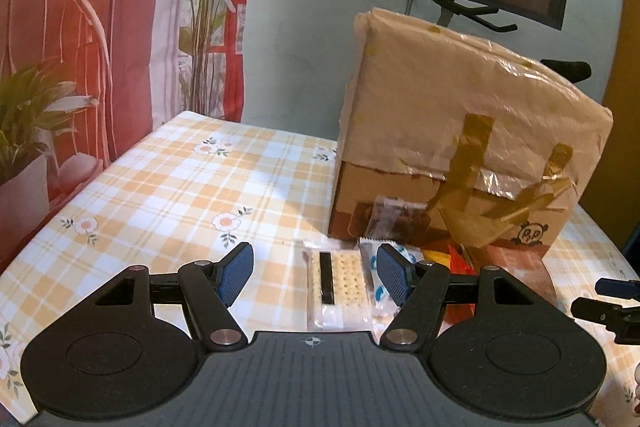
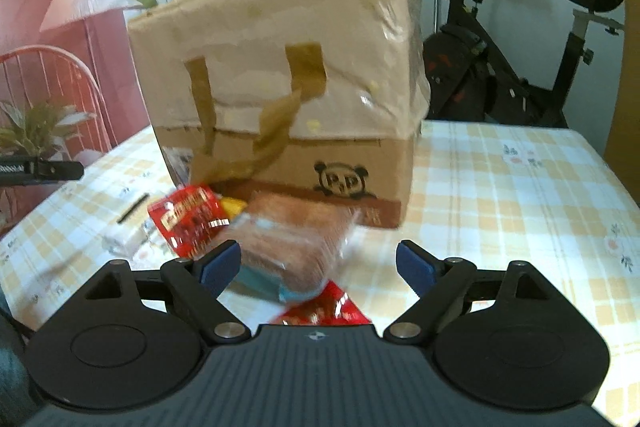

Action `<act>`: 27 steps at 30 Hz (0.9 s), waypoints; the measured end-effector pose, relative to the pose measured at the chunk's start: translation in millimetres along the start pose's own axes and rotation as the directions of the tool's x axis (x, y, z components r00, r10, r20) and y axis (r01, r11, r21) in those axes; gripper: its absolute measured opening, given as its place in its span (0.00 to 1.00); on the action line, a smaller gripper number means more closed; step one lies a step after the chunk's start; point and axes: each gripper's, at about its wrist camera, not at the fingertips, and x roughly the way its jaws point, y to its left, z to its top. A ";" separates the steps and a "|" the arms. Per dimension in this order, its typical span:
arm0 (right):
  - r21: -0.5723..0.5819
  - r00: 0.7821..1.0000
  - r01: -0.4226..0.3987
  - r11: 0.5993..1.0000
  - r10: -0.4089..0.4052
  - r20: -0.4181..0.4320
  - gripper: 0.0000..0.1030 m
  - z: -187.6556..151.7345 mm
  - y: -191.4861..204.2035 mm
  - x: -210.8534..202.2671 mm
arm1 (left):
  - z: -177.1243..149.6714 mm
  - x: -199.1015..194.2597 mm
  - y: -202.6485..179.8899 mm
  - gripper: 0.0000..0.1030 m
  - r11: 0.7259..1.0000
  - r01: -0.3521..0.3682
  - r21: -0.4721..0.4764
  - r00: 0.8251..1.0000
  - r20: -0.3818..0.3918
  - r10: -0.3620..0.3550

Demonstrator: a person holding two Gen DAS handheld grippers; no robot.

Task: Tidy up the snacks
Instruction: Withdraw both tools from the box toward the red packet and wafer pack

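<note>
In front of the cardboard box (image 1: 460, 147), a cracker packet (image 1: 338, 285) is framed between the spread, empty jaws of the left gripper (image 1: 316, 273); a brown-filled snack packet (image 2: 296, 247) is seen just before the box, between the right gripper's (image 2: 318, 267) parted jaws, untouched

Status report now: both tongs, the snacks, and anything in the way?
Left tongs open over cracker packet, no contact. Right tongs open, bread packet between, not gripped. Cardboard box stands close behind the snacks.
</note>
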 end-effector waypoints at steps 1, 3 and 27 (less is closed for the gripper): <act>0.000 1.000 0.004 1.000 -0.004 -0.009 0.85 -2.7 -0.8 0.4 | -2.0 0.5 -0.4 0.68 1.000 0.002 -0.001 1.000 -0.005 -0.002; -0.005 1.000 0.010 1.000 -0.011 -0.025 0.85 -9.4 -2.1 1.2 | -5.6 2.5 -0.6 0.68 1.000 0.007 -0.006 1.000 -0.018 -0.007; -0.049 0.978 0.000 0.999 -0.010 -0.206 0.75 -25.1 25.4 28.9 | -23.9 13.7 -2.8 0.68 0.999 0.036 -0.015 0.997 -0.071 -0.037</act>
